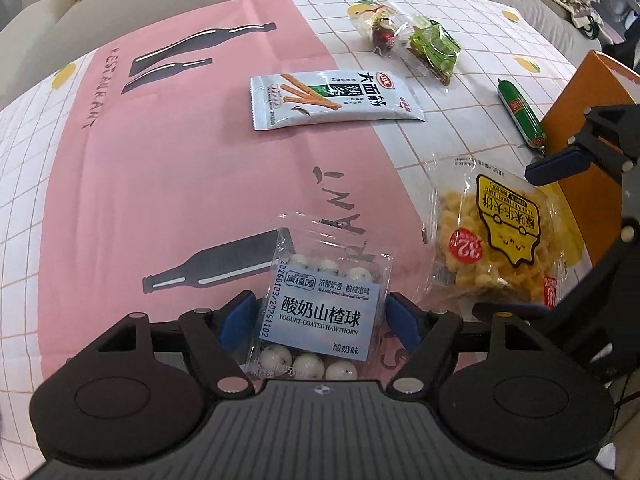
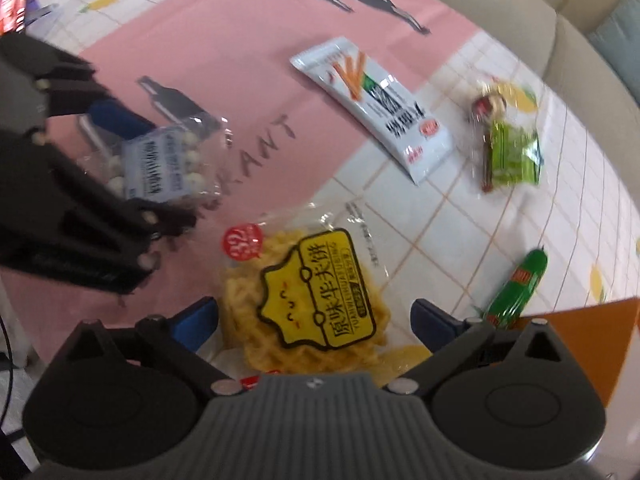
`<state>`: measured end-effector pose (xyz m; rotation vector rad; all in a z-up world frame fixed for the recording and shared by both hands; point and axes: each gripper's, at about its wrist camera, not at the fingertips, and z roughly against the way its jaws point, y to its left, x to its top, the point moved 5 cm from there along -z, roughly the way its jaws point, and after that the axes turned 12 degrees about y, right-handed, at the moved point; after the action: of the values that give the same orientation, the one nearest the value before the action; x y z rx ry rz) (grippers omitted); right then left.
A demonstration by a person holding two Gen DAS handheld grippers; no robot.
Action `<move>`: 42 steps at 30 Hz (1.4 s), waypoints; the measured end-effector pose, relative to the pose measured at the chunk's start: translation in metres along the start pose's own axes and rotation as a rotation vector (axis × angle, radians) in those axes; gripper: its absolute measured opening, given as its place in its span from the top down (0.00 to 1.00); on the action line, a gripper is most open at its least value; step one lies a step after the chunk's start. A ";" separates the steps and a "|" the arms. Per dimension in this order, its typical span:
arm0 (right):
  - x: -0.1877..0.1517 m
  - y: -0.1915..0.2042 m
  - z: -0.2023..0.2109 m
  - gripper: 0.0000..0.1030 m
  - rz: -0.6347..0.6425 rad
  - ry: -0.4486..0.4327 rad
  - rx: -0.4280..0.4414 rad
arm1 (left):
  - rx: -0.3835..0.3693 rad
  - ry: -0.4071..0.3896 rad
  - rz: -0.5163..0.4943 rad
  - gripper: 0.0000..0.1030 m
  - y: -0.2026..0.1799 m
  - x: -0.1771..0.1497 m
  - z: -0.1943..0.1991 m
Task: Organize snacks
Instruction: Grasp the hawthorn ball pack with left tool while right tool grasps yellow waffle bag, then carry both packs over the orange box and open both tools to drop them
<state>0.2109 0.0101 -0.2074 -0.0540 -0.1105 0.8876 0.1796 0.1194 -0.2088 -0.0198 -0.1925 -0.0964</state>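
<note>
Blue-padded left gripper (image 1: pixel 320 316) straddles the "YOGURT-COATED HAWTHORN" pack (image 1: pixel 320 308), jaws apart; right gripper (image 2: pixel 316 320) gapes over the yellow "YUANWEIHUAFUBING" waffle pack (image 2: pixel 316 292), nothing clamped.

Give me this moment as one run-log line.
left gripper: open, fingers either side of hawthorn ball pack | right gripper: open over waffle pack | orange box: beside green sausage

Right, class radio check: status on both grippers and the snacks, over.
Left gripper open, straddling hawthorn ball pack. Right gripper open over yellow waffle pack. Nothing blocking either pack.
</note>
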 end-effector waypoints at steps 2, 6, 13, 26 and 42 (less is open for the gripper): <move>0.001 0.000 -0.002 0.03 -0.006 0.004 0.002 | 0.010 -0.003 -0.015 0.13 -0.003 0.000 -0.001; -0.001 0.002 -0.005 0.13 -0.004 0.018 -0.013 | 0.014 0.000 -0.018 0.14 -0.004 -0.001 -0.001; -0.008 0.004 -0.002 0.24 -0.108 -0.012 0.020 | -0.009 0.013 0.070 0.32 0.002 -0.005 0.005; -0.043 0.014 0.035 0.39 -0.313 -0.153 0.054 | -0.086 -0.058 0.202 0.36 -0.004 -0.023 0.040; -0.109 -0.017 0.146 0.42 -0.525 -0.427 0.173 | -0.141 -0.146 0.193 0.36 -0.046 -0.024 0.124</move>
<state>0.1383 -0.0848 -0.0690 0.3160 -0.4259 0.3688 0.1282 0.0795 -0.0909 -0.1860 -0.3288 0.0848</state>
